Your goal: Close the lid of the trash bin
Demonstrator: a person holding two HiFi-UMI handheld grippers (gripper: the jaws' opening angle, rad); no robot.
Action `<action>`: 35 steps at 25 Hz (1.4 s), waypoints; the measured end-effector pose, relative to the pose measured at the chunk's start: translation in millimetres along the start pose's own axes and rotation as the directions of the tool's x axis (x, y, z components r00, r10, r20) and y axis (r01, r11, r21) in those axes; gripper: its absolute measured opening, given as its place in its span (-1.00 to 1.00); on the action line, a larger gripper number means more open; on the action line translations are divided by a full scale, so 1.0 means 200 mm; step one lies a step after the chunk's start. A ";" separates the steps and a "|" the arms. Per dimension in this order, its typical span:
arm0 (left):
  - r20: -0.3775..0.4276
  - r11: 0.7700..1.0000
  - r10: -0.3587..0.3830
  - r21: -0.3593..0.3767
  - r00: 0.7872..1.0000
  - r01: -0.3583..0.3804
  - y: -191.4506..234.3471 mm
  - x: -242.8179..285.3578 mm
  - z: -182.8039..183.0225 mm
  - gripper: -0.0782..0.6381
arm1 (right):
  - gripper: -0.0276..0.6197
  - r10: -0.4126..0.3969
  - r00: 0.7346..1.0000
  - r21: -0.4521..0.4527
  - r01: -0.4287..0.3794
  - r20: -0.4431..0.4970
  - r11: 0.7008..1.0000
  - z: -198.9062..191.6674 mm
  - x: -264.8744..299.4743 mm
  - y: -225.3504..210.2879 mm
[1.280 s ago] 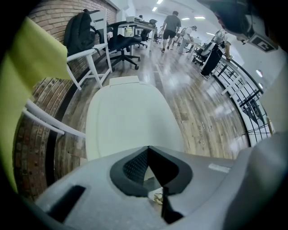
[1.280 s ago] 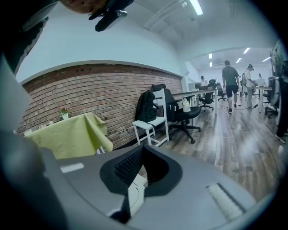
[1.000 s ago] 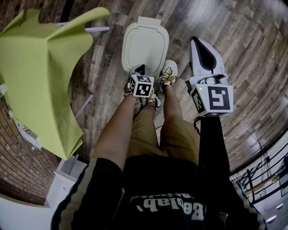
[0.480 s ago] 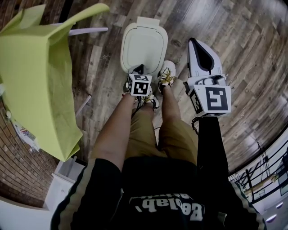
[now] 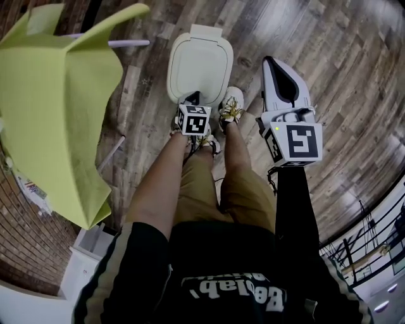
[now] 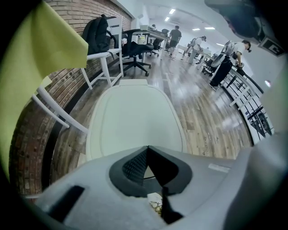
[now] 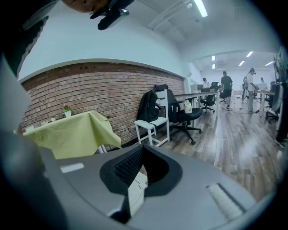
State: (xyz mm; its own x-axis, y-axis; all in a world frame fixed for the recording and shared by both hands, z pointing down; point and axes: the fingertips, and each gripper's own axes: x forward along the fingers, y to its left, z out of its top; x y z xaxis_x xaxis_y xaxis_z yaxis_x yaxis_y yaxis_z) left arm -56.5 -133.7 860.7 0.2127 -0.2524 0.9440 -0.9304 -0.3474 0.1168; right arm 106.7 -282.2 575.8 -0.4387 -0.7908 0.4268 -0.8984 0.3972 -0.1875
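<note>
bin lid (image 5: pixel 200 63) lies flat (long axis away from person (image 5: pixel 209 190)) | left gripper (image 6: pixel 146 150) fingers together, at lid's near edge | right gripper (image 7: pixel 142 148) fingers together, empty

— What sort of place is this looking like?
— An open-plan office, probably. A black swivel chair (image 7: pixel 191 116) is standing at a desk (image 7: pixel 182 95) beside a brick wall (image 7: pixel 90 87), and strip lights (image 7: pixel 200 8) are glowing overhead.
— Is anyone working?
— People (image 7: pixel 226 86) are standing far down the plank floor (image 7: pixel 243 139), and a backpack (image 7: pixel 148 107) is hanging on a white chair (image 7: pixel 153 126).
</note>
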 end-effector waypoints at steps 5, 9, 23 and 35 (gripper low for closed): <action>-0.039 0.995 -0.012 0.097 0.999 0.015 0.00 0.00 0.02 -0.77 | -0.88 -0.004 1.000 -0.010 0.004 -0.003 1.000 0.03 -0.02 0.01; 0.005 0.988 -0.004 0.156 1.000 0.003 -0.01 -0.09 0.10 -0.77 | -0.88 0.011 1.000 -0.033 -0.012 -0.022 0.999 0.09 -0.05 0.04; 0.149 0.982 -0.014 0.187 0.989 -0.014 -0.02 -0.58 0.40 -0.77 | -0.89 0.073 0.997 -0.180 -0.074 -0.014 0.981 0.44 -0.20 0.17; 0.413 0.982 0.068 0.134 0.908 -0.135 0.07 -1.26 0.83 -0.76 | -0.88 0.117 0.993 -0.250 -0.112 0.005 0.962 0.70 -0.38 0.22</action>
State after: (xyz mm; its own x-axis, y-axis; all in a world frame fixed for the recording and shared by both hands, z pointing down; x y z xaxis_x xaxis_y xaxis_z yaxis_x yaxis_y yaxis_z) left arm -72.7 -225.5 573.3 0.2527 -0.6256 0.7381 -0.9021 -0.4281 -0.0539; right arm 96.8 -270.0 410.8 -0.5411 -0.7411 0.3974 -0.8093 0.5873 -0.0067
